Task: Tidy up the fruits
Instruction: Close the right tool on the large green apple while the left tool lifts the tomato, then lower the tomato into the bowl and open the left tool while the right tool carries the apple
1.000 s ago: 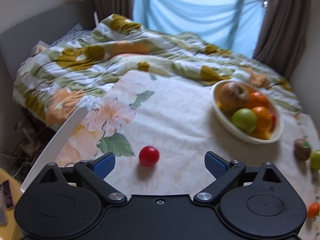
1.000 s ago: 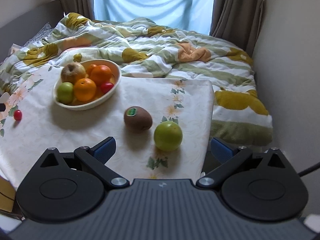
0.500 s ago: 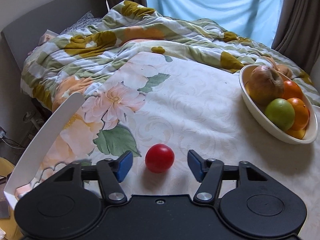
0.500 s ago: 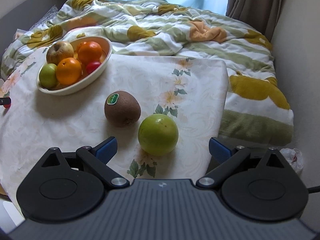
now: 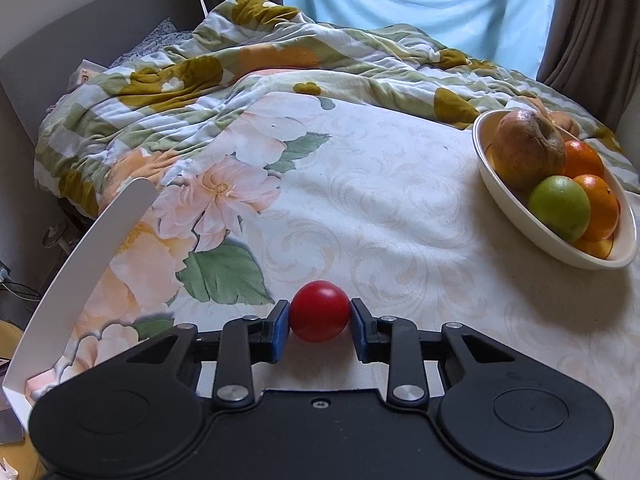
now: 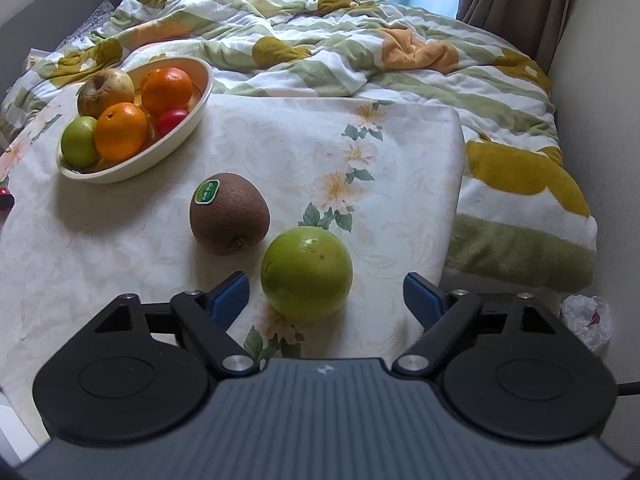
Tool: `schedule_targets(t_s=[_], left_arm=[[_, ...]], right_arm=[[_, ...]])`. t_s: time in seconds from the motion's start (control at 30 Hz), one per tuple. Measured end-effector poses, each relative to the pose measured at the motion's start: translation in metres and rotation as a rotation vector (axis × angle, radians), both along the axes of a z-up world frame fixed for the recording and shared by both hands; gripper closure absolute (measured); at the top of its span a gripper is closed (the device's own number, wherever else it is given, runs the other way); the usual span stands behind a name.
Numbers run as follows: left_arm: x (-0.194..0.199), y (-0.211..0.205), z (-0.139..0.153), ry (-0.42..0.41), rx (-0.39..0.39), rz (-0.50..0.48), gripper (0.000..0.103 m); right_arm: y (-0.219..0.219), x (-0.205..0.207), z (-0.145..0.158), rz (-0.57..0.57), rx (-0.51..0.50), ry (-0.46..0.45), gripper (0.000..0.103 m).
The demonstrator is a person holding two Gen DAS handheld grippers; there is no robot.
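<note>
Gripping: left gripper (image 5: 319, 330) pads pinch the small red tomato (image 5: 319, 310), ready to lift.
Straddling: right gripper (image 6: 326, 294), jaws spread and just closing, green apple (image 6: 307, 272) between, untouched.
Kiwi (image 6: 229, 213): ahead-left of right jaws.
Destination: fruit bowl (image 6: 116, 171), farther left.

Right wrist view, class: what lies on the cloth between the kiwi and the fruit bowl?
Nothing. In the right wrist view the tablecloth between the kiwi and the fruit bowl is bare.
</note>
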State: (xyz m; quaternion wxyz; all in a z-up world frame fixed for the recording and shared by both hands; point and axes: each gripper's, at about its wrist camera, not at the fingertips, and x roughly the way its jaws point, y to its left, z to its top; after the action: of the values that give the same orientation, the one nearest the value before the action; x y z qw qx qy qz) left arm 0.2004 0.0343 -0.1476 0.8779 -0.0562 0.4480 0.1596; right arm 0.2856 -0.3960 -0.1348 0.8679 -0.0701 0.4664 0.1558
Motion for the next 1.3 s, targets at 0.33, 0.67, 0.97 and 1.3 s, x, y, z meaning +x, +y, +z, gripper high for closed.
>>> schedule_targets(t_s=[0.33,0.67,0.97,1.3], left_arm=[[-0.003,-0.007,0.000,-0.002,-0.010,-0.014,0.068],[-0.013,-0.018,0.015,-0.040,-0.033,-0.015,0.068],[-0.027,-0.040,0.051,-0.097,-0.057,-0.048,0.068],[-0.028,-0.063,0.103,-0.199,-0.028,-0.114,0.068]], right_arm=[[0.006,0.009,-0.013,0.033,0.018,0.040,0.027],[0.011,0.007,-0.009,0.050,0.024,0.036,0.035],[0.016,-0.010,0.017,0.043,0.075,0.025,0.035],[0.029,-0.026,0.063,0.079,0.134,-0.050,0.035]])
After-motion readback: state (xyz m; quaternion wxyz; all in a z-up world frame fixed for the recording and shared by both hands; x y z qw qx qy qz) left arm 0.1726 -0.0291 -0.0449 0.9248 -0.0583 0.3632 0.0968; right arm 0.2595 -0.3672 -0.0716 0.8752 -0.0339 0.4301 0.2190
